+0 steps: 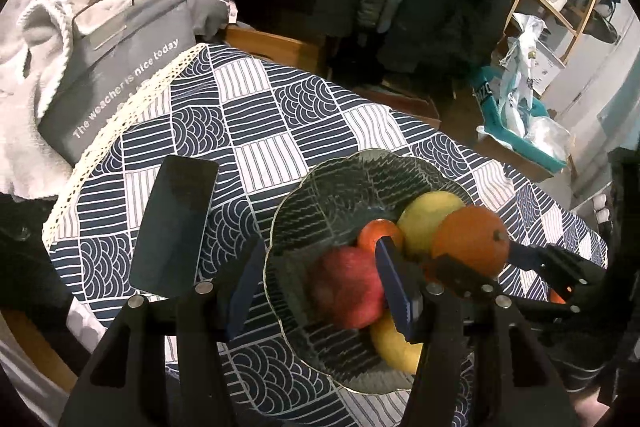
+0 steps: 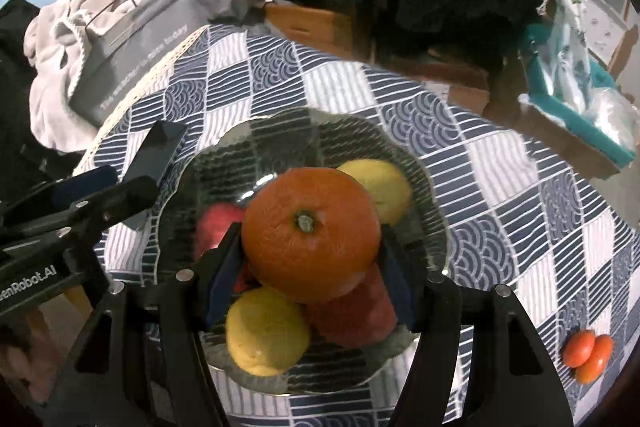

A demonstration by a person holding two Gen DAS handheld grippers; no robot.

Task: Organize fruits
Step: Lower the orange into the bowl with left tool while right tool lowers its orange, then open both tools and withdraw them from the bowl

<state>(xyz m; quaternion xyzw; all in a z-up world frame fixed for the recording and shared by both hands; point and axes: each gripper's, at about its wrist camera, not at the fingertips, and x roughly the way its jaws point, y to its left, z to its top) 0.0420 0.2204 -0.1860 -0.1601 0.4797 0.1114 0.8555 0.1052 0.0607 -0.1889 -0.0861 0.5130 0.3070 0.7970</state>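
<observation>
Over the glass plate (image 2: 424,187) on the checked tablecloth (image 2: 500,187), my right tongs (image 2: 310,247) are clamped on the orange (image 2: 310,235), one finger pressed on each side, holding it just above the fruit already piled there. My left tongs (image 1: 320,275) hang wide open with nothing in them, near the plate's left rim.

Progress-wise I'd say we're most of the way. On the plate sit two lemons, one at the back (image 2: 380,187) and one at the front (image 2: 266,331), plus a red apple (image 2: 352,311) under the orange and another red fruit (image 2: 218,223) on the left. What's left: setting the orange down, then grabbing the two small tomatoes (image 2: 588,353) lying together on the cloth, well apart from the plate on the right.

Those tomatoes only show up in the right camera. The left camera catches something the right one hides, a small reddish fruit (image 1: 376,233) tucked behind the apple. It also gives a side look at the orange, showing it's raised and not resting on the pile. A dark phone (image 1: 174,227) lies beside the plate.
</observation>
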